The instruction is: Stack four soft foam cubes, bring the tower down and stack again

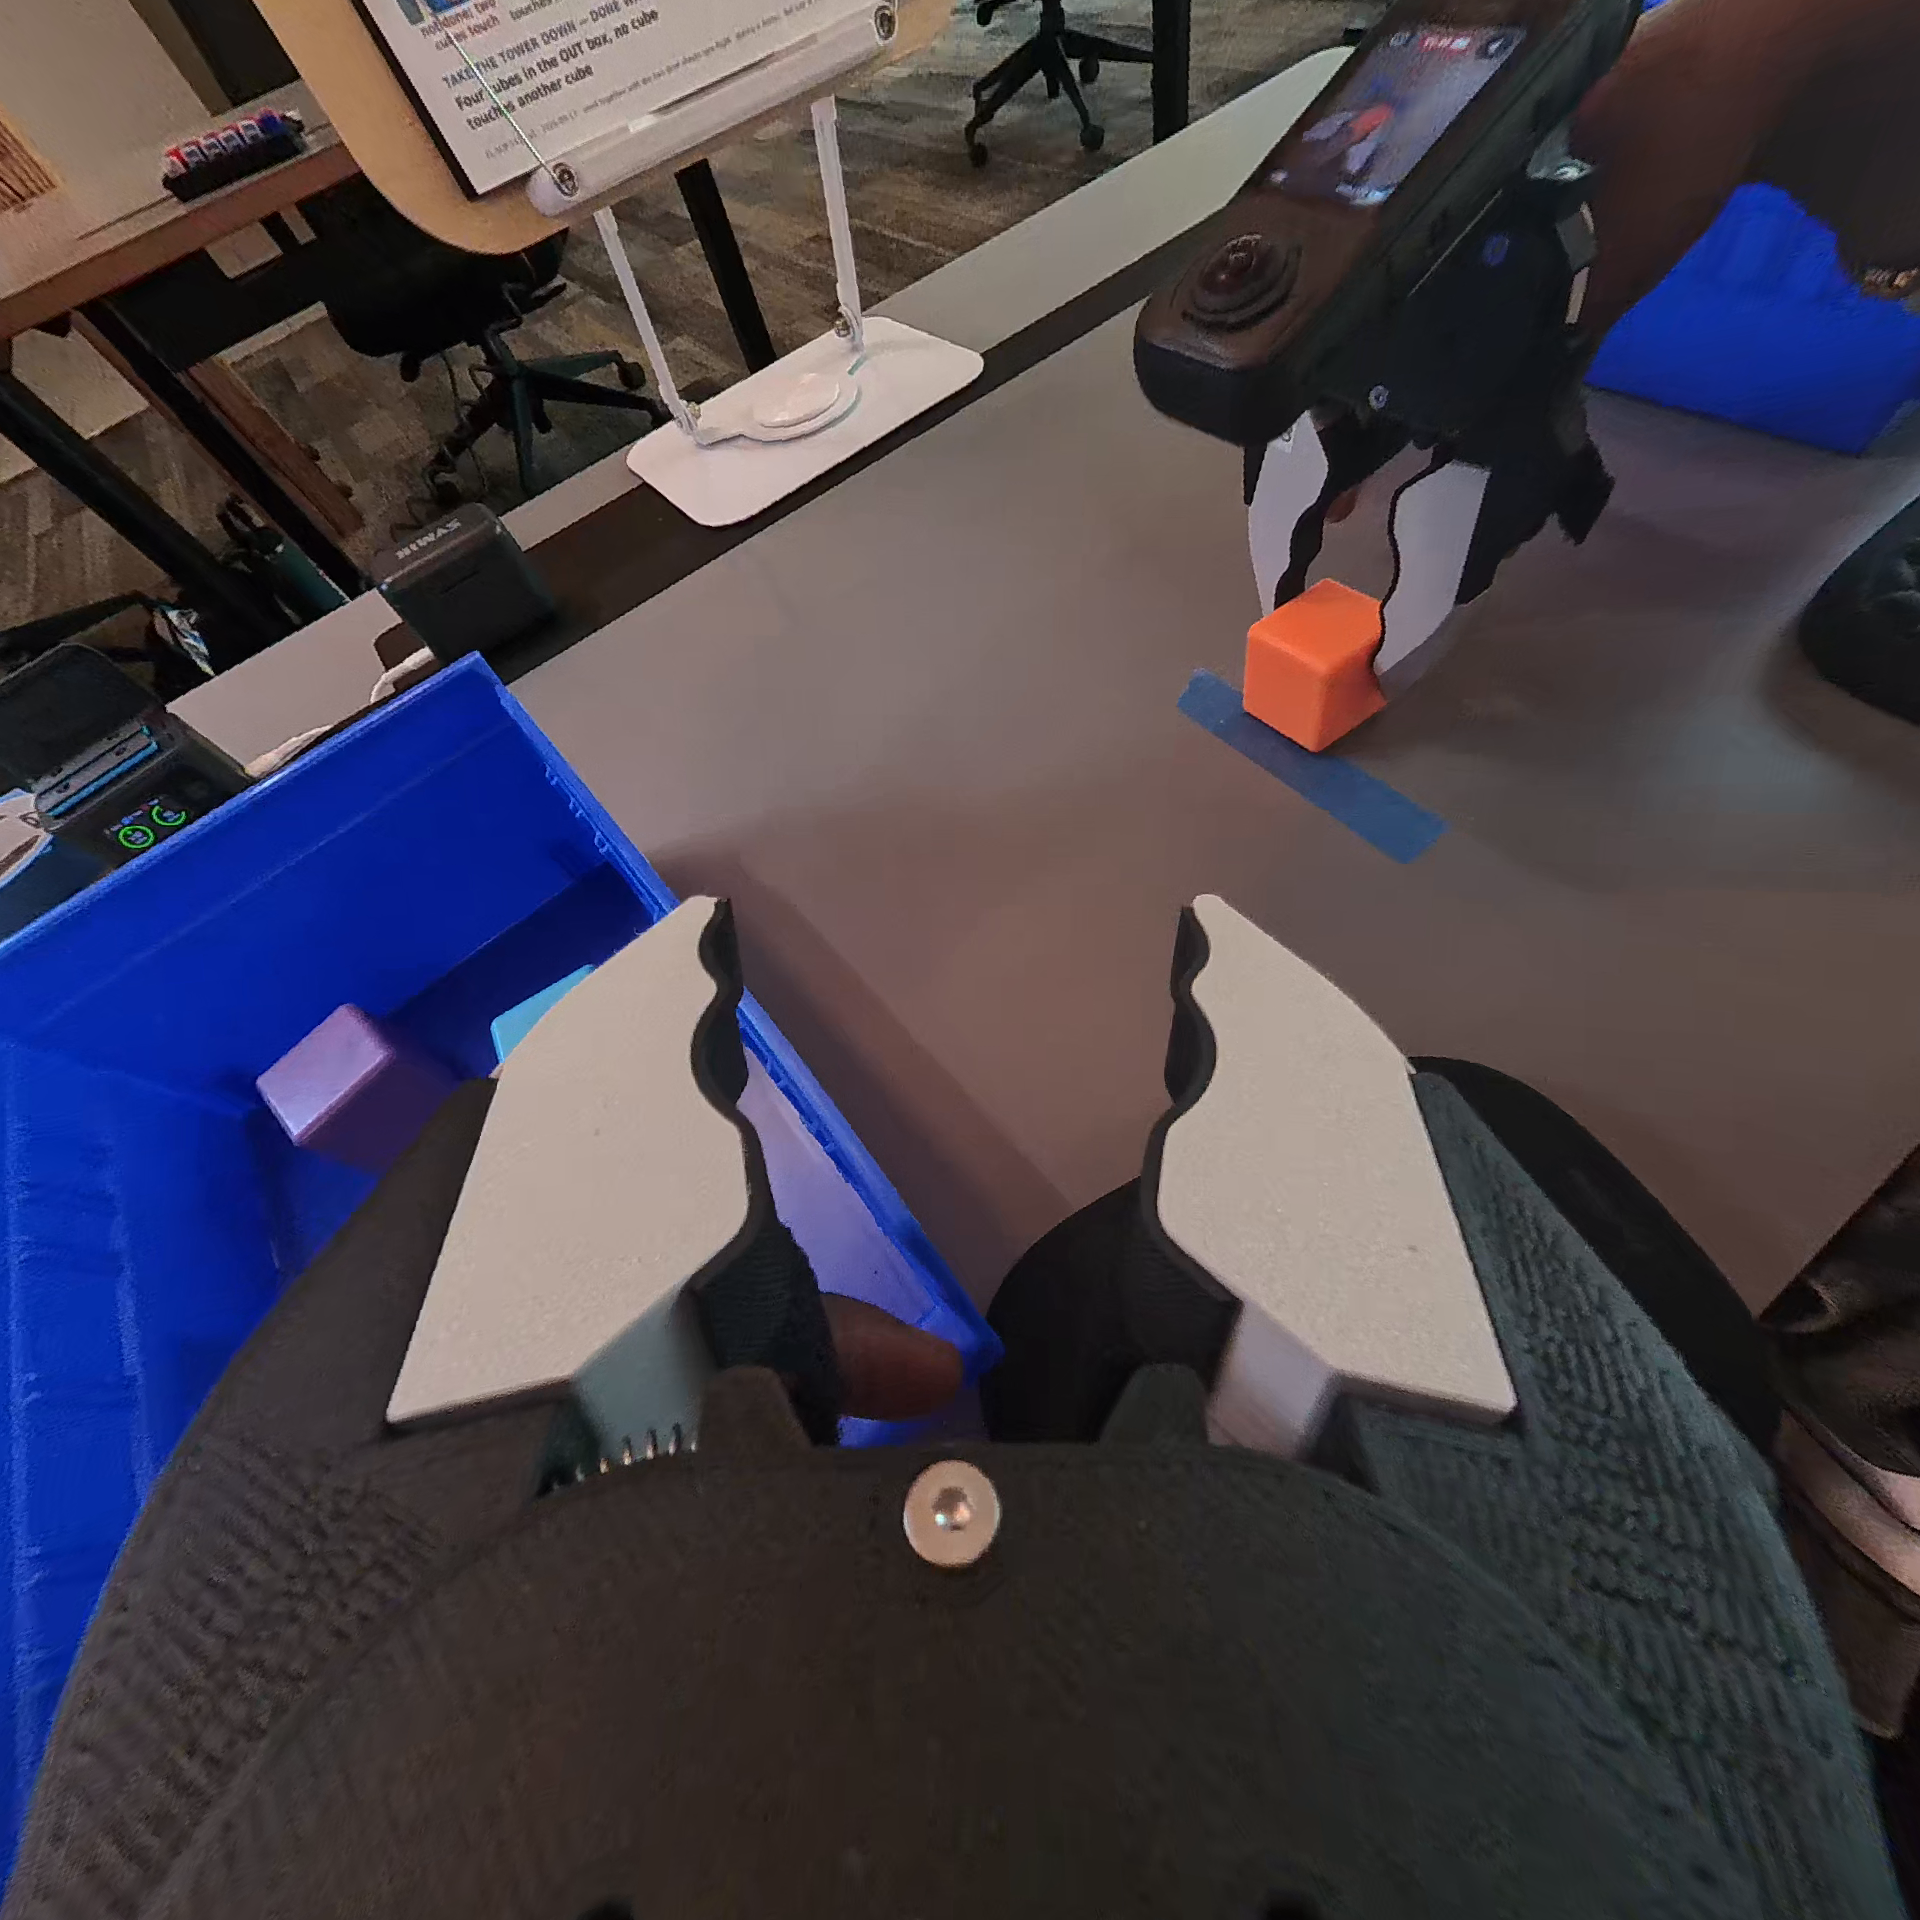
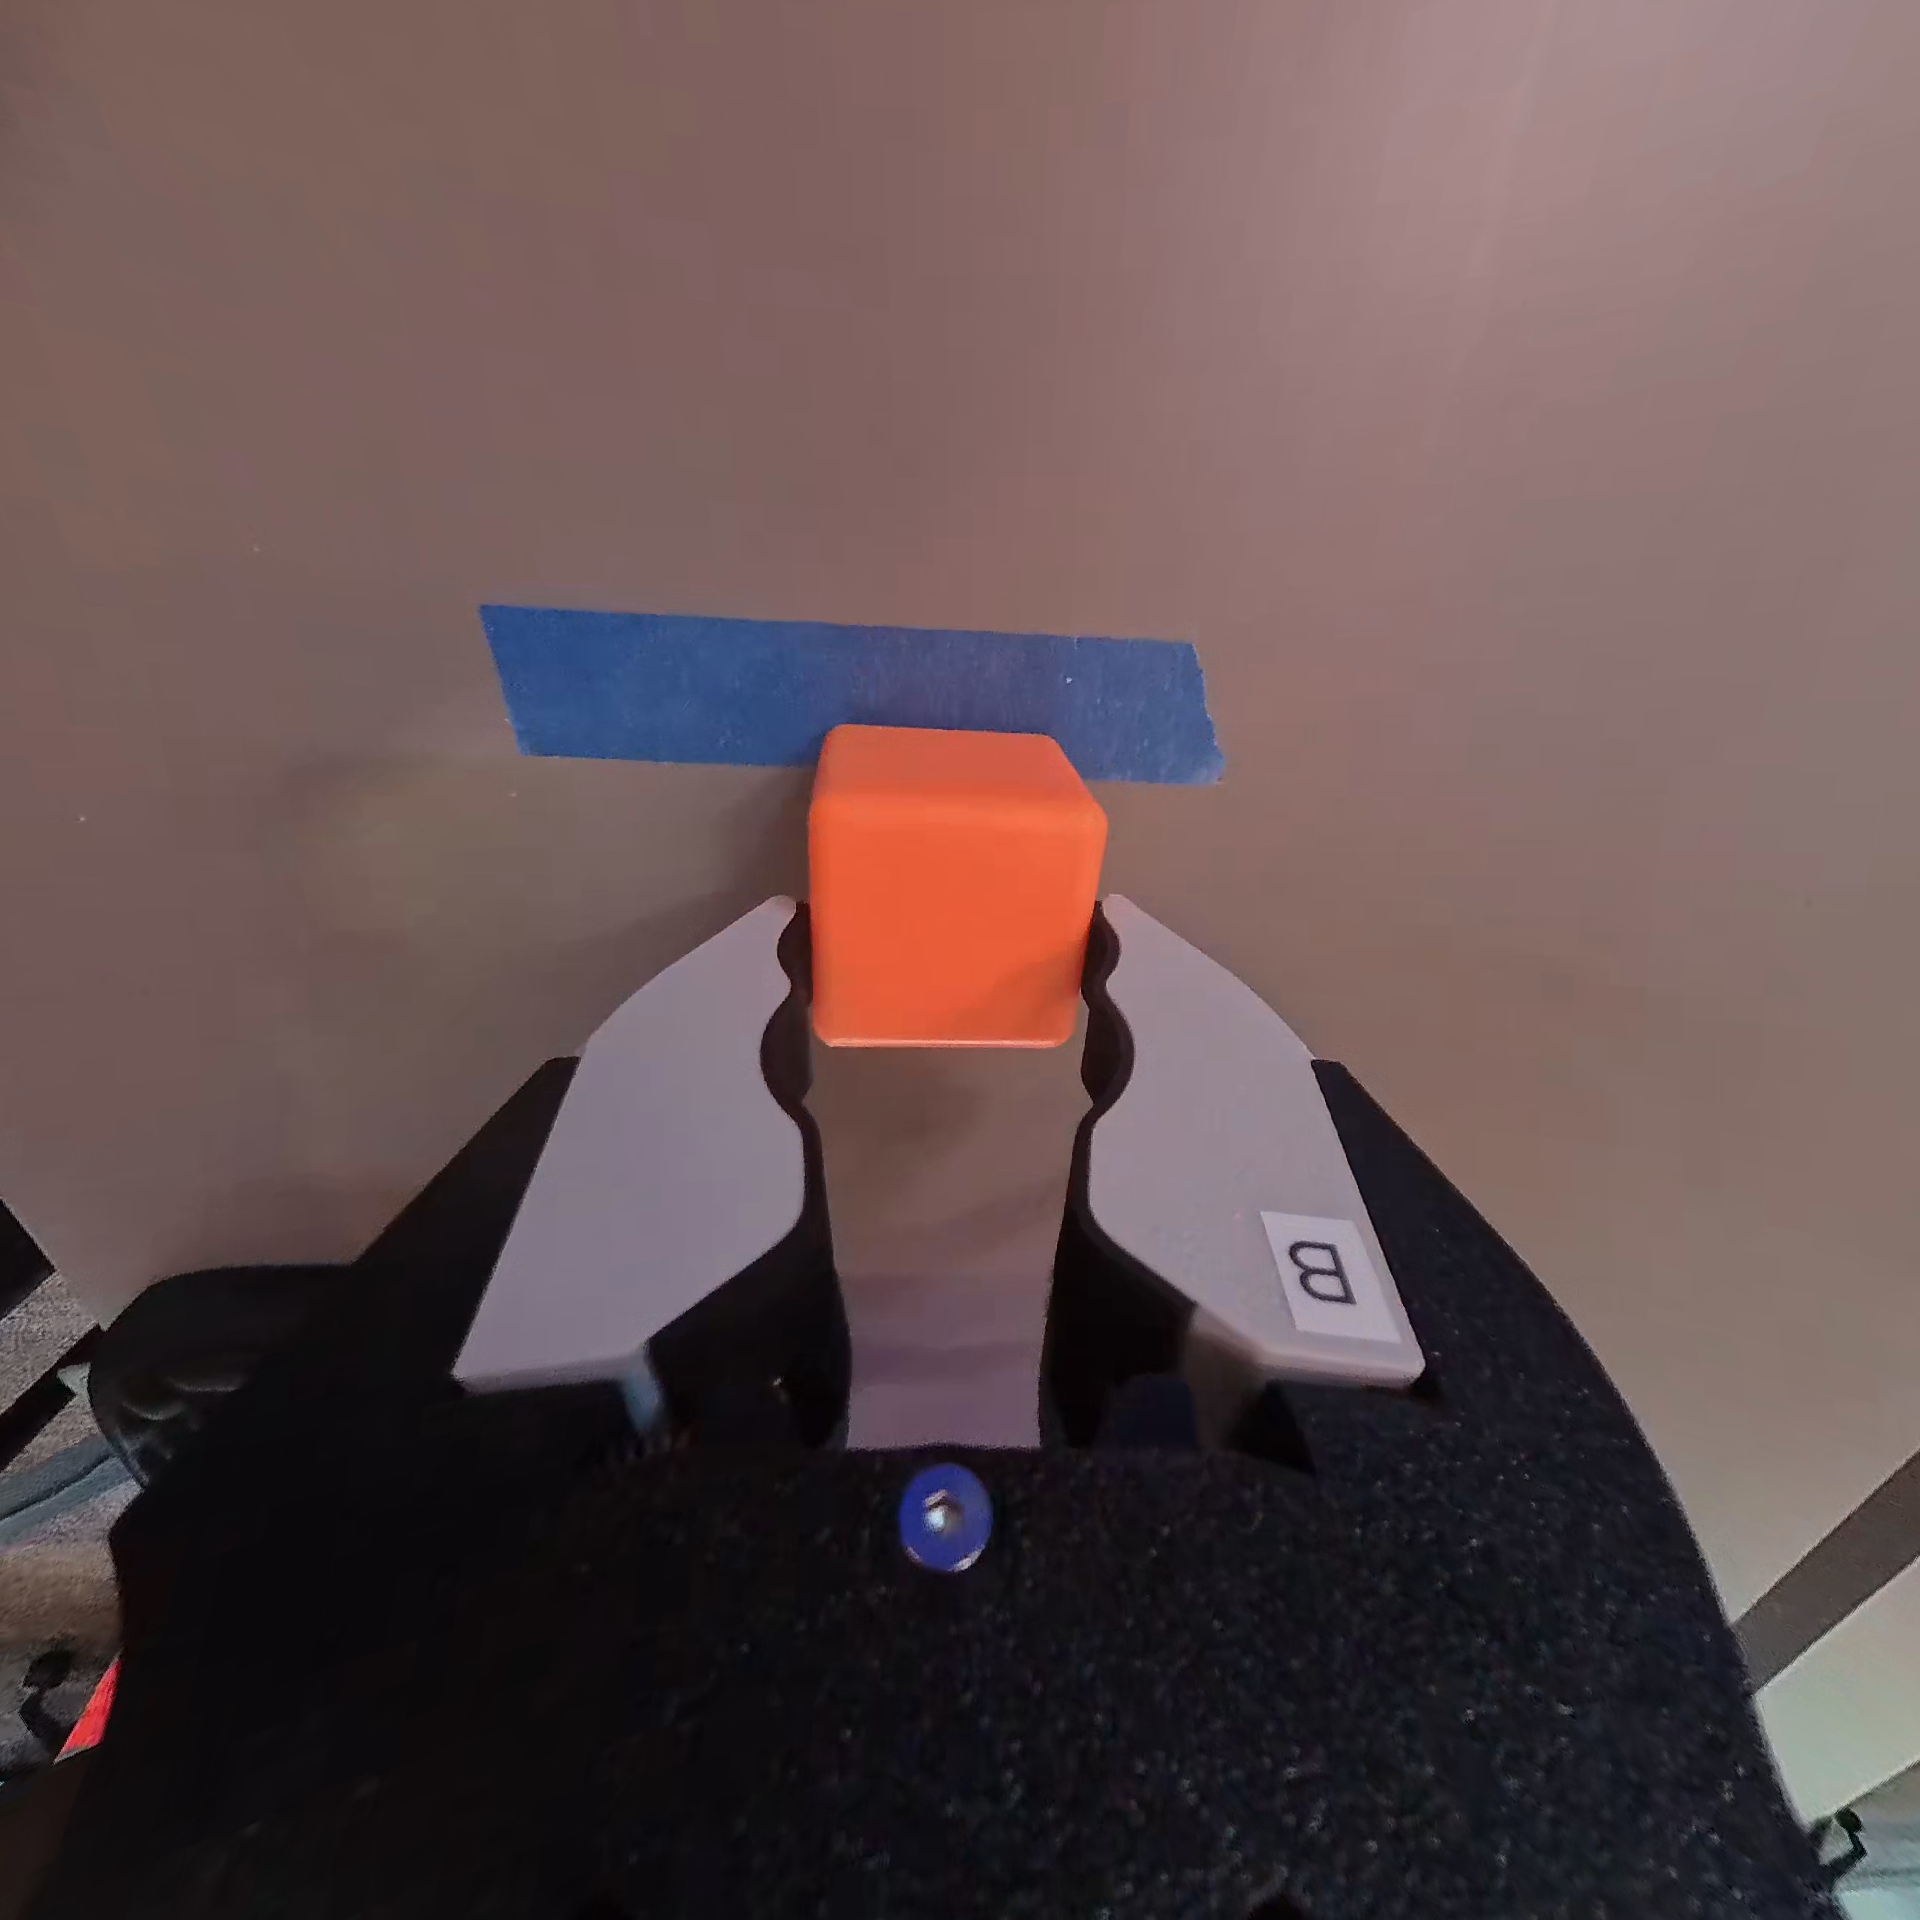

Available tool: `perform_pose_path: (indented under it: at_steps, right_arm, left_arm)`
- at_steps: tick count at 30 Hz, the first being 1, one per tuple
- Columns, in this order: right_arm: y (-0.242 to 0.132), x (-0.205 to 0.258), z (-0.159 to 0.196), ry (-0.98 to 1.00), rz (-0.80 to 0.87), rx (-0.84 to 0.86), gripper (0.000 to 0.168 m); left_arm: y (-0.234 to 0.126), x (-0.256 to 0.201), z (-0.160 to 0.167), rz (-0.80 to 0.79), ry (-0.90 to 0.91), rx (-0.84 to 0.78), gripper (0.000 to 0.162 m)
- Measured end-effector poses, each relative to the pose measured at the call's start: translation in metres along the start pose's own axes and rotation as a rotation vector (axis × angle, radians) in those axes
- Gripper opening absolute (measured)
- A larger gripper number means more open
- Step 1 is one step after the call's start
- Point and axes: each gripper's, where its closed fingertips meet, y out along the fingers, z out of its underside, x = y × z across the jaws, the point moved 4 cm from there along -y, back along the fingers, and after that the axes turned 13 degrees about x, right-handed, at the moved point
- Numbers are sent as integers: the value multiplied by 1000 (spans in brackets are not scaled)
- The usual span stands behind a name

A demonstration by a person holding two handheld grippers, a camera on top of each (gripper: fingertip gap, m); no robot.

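Early yet: right gripper (image 2: 943, 914) clamped the orange cube (image 2: 951, 894) on the table (image 2: 1455, 416) beside the blue tape (image 2: 665, 686), left gripper (image 1: 951, 925) gaped wide and empty, purple cube (image 1: 338, 1081) and another waited in the blue bin (image 1: 312, 831), nothing stacked.

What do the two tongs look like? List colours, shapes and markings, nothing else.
Left tongs: flat pale grey fingers with wavy black inner pads, rough black printed body, silver centre screw.
Right tongs: same grey fingers and wavy pads, black felt-like body, blue centre screw, white sticker with one letter, black camera unit with screen on top.
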Motion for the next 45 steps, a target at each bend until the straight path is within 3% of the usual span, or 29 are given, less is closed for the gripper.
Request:
perform_pose_path:
  at_steps: [4, 10, 13, 19, 22, 34, 36, 38, 40, 42, 45]
  right_arm:
    - [-2, 2, -2, -14, -16, -56, 51]
    - [-14, 0, -2, 11, -12, -193, 68]
    - [-25, -2, 2, 38, -11, -374, 77]
    - [-40, -6, 30, 108, 16, -919, 88]
    - [-25, -10, 46, 157, 28, -1031, 91]
    - [12, 2, 23, 53, 42, -950, 61]
    - [14, 3, 21, 36, 44, -934, 48]
    - [14, 4, 20, 31, 44, -933, 48]
    - [14, 3, 20, 31, 41, -933, 47]
    - [15, 4, 20, 30, 43, -933, 47]
    - [15, 4, 20, 29, 43, -933, 48]
  left_arm:
    - [0, 1, 1, 0, -2, 0, 80]
    - [-1, 2, 3, -10, -1, 1, 80]
    - [-2, 2, 4, -9, -2, -2, 80]
    - [-11, 3, 4, -8, -17, -60, 80]
    - [-14, 4, 4, 9, -44, -96, 80]
    - [-13, 10, 10, 5, -40, -84, 80]
    - [-16, 21, 12, 1, -49, -86, 80]
    - [-20, 41, 17, -7, -73, -77, 77]
    - [-20, 67, 29, -11, -110, 17, 75]
    - [-12, 104, 53, -109, -147, 237, 73]
    - [5, 136, 87, -143, -7, 558, 74]
